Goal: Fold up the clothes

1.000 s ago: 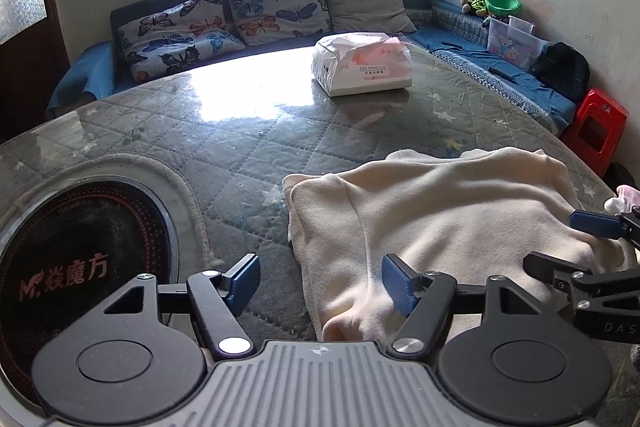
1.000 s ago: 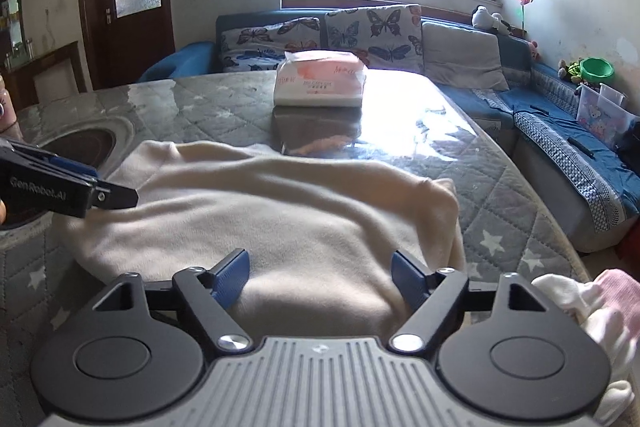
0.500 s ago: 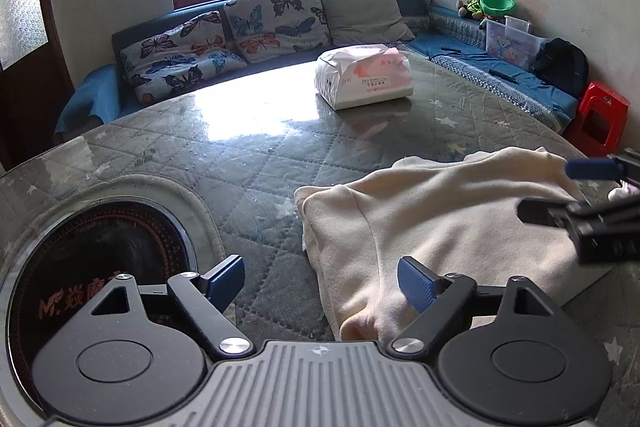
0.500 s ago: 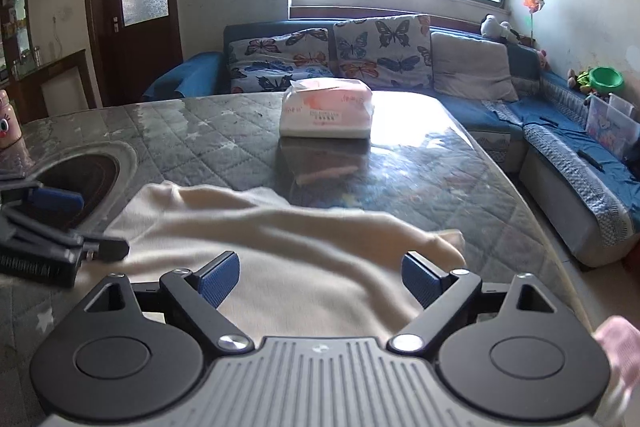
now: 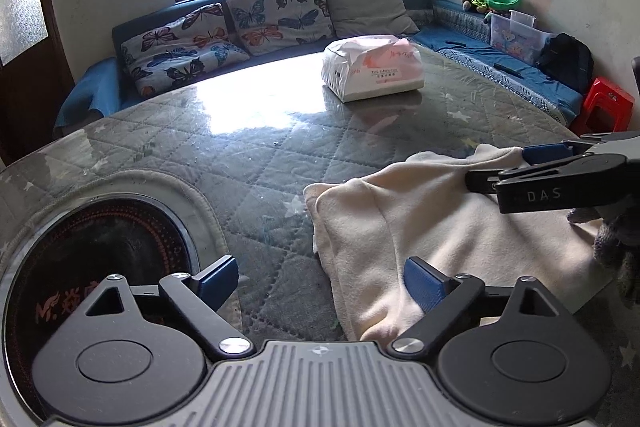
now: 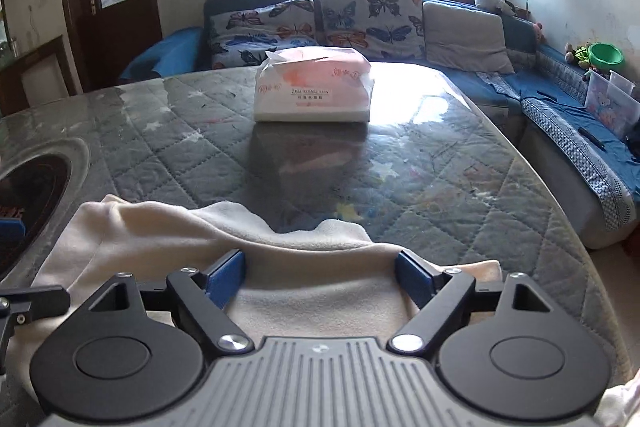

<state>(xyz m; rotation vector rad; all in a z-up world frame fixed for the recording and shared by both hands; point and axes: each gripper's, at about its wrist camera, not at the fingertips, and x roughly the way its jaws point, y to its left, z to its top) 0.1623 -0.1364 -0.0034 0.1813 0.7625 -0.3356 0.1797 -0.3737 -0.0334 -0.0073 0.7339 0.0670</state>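
A cream fleece garment (image 5: 432,223) lies folded on the quilted table; it also shows in the right wrist view (image 6: 304,267). My left gripper (image 5: 320,281) is open at the garment's near-left corner, its right finger over the cloth, its left finger over bare table. My right gripper (image 6: 320,275) is open and sits low over the garment's far edge, the cloth spanning between its pads. The right gripper also shows from the side in the left wrist view (image 5: 536,167), over the far right edge of the cloth.
A white and pink tissue pack (image 5: 374,69) lies farther back on the table (image 5: 240,147). A round dark cooktop (image 5: 92,267) is set into the table at left. A blue sofa with butterfly cushions (image 6: 360,15) runs behind and along the right.
My right gripper has moved forward and down over the garment toward its far edge. My left gripper has pulled back slightly toward the near-left corner. Both stay open.
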